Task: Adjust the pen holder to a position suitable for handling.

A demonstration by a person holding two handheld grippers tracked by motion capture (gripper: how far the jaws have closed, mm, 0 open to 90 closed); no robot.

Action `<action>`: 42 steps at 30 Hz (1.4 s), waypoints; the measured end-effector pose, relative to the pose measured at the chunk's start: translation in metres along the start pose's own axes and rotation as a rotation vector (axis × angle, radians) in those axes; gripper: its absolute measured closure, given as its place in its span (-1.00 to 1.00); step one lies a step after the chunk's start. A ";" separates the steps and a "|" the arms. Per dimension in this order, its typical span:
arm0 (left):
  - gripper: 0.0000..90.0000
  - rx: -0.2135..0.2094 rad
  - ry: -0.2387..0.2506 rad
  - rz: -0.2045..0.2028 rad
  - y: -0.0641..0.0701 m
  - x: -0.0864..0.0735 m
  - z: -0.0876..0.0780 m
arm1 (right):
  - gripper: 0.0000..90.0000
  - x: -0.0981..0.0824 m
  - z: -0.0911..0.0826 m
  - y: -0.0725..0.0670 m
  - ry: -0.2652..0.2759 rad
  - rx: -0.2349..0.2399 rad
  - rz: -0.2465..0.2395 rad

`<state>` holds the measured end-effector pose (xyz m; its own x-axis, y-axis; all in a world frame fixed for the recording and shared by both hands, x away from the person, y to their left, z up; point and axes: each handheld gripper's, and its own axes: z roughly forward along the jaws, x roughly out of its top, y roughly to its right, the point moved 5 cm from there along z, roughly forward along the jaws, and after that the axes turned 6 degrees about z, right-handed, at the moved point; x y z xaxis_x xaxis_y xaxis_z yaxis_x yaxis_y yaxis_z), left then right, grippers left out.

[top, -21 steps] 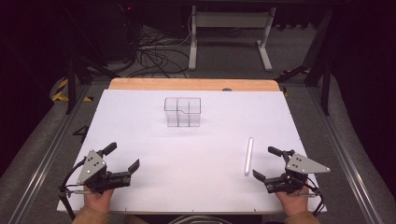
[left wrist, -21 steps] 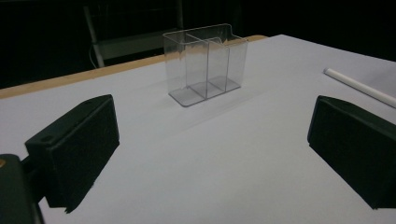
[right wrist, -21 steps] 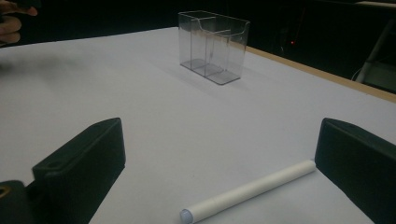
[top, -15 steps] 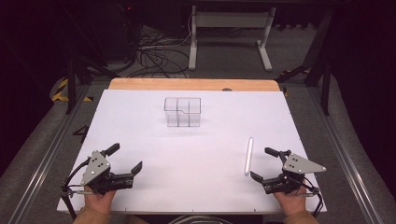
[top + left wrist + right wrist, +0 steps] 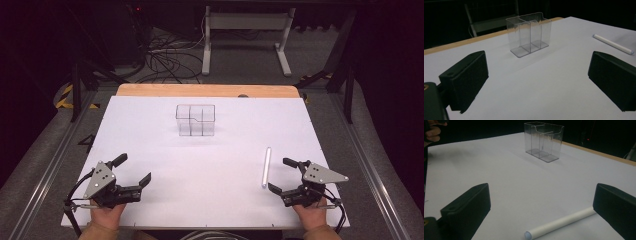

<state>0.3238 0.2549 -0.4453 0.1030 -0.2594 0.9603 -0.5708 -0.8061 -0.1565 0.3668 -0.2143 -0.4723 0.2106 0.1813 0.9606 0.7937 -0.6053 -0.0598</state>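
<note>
A clear plastic box [image 5: 195, 120] with several compartments stands upright toward the far middle of the white table [image 5: 150, 130]. A white tube [image 5: 266, 166] lies flat at the near right. My left gripper [image 5: 133, 169] rests low at the near left, open, with nothing between its jaws. My right gripper [image 5: 279, 174] sits at the near right, open, just right of the tube's near end. The left gripper view has the box [image 5: 529, 33] ahead of the open gripper [image 5: 537, 72] and the tube [image 5: 612, 44] at the right. The right gripper view has the tube [image 5: 560, 223] lying across between the spread jaws, untouched, and the box [image 5: 544, 141] beyond.
A wooden strip [image 5: 205, 90] borders the table's far edge. Beyond it are a dark floor with cables [image 5: 165, 55] and a white desk frame [image 5: 245, 35]. Metal rails [image 5: 45, 165] run along both sides. The other hand [image 5: 432, 131] shows at the right gripper view's top left.
</note>
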 end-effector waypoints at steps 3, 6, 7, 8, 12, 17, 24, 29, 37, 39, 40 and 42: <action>-0.91 -0.008 0.013 0.008 0.001 0.003 0.000 | -0.97 -0.002 0.001 0.002 -0.011 0.002 0.004; -0.90 -0.065 0.029 -0.005 0.003 0.007 0.002 | -0.97 -0.003 0.002 0.002 -0.009 0.004 0.006; -0.90 -0.080 0.028 -0.012 0.003 0.008 0.003 | -0.97 -0.004 0.003 0.003 -0.008 0.006 0.011; -0.90 -0.093 0.019 -0.007 0.004 0.011 0.006 | -0.97 -0.004 0.003 0.003 -0.008 0.006 0.018; -0.90 -0.092 0.010 0.018 0.005 0.018 0.010 | -0.97 -0.005 0.004 0.004 -0.013 0.005 0.025; -0.88 -0.110 0.003 0.033 0.006 0.026 0.015 | -0.98 -0.007 0.004 0.005 -0.019 -0.003 0.034; -0.86 -0.137 -0.002 0.066 0.006 0.039 0.029 | -0.98 -0.008 0.004 0.008 -0.020 -0.017 0.047; -0.83 -0.168 -0.007 0.045 0.005 0.044 0.034 | -0.98 -0.008 0.004 0.008 -0.025 -0.021 0.050; -0.83 -0.190 -0.010 0.071 0.006 0.053 0.048 | -0.98 -0.009 0.003 0.009 -0.023 -0.034 0.051; -0.83 -0.194 -0.014 0.077 0.007 0.055 0.052 | -0.98 -0.009 0.003 0.008 -0.024 -0.034 0.054; -0.83 -0.195 -0.018 0.080 0.007 0.056 0.054 | -0.98 -0.009 0.003 0.008 -0.024 -0.034 0.054; -0.81 -0.195 -0.051 0.095 0.007 0.058 0.058 | -0.98 -0.010 0.003 0.008 -0.029 -0.034 0.063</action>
<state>0.3729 0.2030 -0.4040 0.0792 -0.3599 0.9296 -0.7261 -0.6598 -0.1935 0.3732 -0.2187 -0.4829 0.2759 0.1643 0.9470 0.7588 -0.6420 -0.1097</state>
